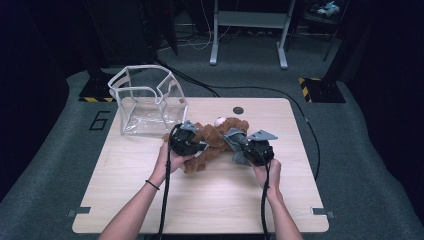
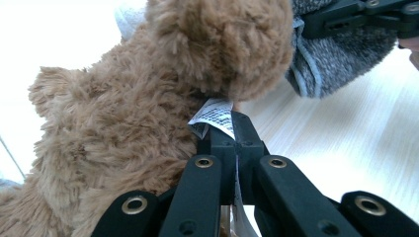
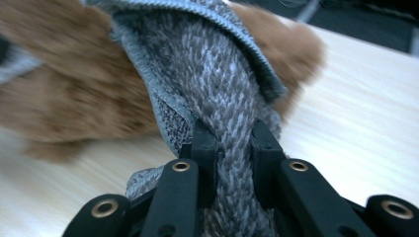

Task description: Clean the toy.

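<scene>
High view: a brown teddy bear [image 1: 216, 142] lies near the middle of a pale wooden table [image 1: 200, 200], with a clear plastic bag on a white frame [image 1: 147, 100] at about 10 o'clock from it, near the table's far left corner. A small dark disc [image 1: 238, 110] sits on the table at 12 o'clock from the bear, by the far edge. The left gripper [image 1: 192, 145] presses against the bear from 9 o'clock, and the right gripper [image 1: 239, 142] meets it from 3 o'clock. Both hands come in from the near edge, and the left wrist carries a dark band [image 1: 152, 185].

Left gripper view: the jaws are closed tight on the bear's white printed tag [image 2: 213, 114], which sticks out of the fur just under a round furry limb.

Right gripper view: the jaws stand slightly apart, clamped on a twisted fold of grey knit cloth [image 3: 232, 108] that wraps part of the bear [image 3: 74, 94]. The cloth fills the gap between them.
</scene>
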`<state>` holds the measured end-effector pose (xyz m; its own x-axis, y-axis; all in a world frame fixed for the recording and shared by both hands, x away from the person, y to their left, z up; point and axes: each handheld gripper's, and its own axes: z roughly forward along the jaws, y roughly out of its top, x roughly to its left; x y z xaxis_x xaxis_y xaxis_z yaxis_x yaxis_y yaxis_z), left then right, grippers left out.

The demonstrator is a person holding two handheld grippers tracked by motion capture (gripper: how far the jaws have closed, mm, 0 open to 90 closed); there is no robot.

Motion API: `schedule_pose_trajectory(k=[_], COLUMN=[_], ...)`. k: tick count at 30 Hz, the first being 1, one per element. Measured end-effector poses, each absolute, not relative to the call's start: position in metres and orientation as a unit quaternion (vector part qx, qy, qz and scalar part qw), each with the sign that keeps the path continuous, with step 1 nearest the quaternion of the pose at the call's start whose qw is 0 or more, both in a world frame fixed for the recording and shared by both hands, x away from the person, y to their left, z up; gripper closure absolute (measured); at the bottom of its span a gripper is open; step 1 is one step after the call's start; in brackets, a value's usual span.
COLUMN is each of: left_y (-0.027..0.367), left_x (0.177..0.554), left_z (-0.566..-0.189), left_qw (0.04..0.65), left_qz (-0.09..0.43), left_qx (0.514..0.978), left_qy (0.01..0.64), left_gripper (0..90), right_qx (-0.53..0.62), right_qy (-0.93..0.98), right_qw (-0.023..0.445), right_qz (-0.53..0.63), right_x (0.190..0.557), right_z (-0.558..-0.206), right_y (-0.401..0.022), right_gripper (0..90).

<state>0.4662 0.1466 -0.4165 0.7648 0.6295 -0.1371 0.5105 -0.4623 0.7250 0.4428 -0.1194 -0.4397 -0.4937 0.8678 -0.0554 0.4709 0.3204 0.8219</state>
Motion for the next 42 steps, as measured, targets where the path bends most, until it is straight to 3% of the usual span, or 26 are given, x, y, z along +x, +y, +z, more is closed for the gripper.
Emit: schedule_pose_trajectory(k=[7,17,36,42], left_y=[0.147,0.148,0.172,0.172], left_x=[0.466,0.467,0.467,0.468], left_z=[-0.418,-0.419,-0.418,-0.419], left_qw=[0.394,0.389,0.373,0.368], left_qz=[0.073,0.072,0.086,0.090], left_qx=[0.853,0.858,0.859,0.858], left_qy=[0.334,0.328,0.340,0.346], left_gripper=[90.0,90.0,90.0,90.0], right_qx=[0.407,0.460,0.505,0.483], right_qy=[0.791,0.770,0.744,0.747], right_qw=[0.256,0.269,0.277,0.278], right_qz=[0.378,0.350,0.337,0.362], right_x=[0.462,0.486,0.472,0.464], right_z=[-0.433,-0.433,-0.437,-0.419], right_y=[-0.089,-0.115,-0.165,-0.157], right_gripper=[77.3,77.3,77.2,77.2])
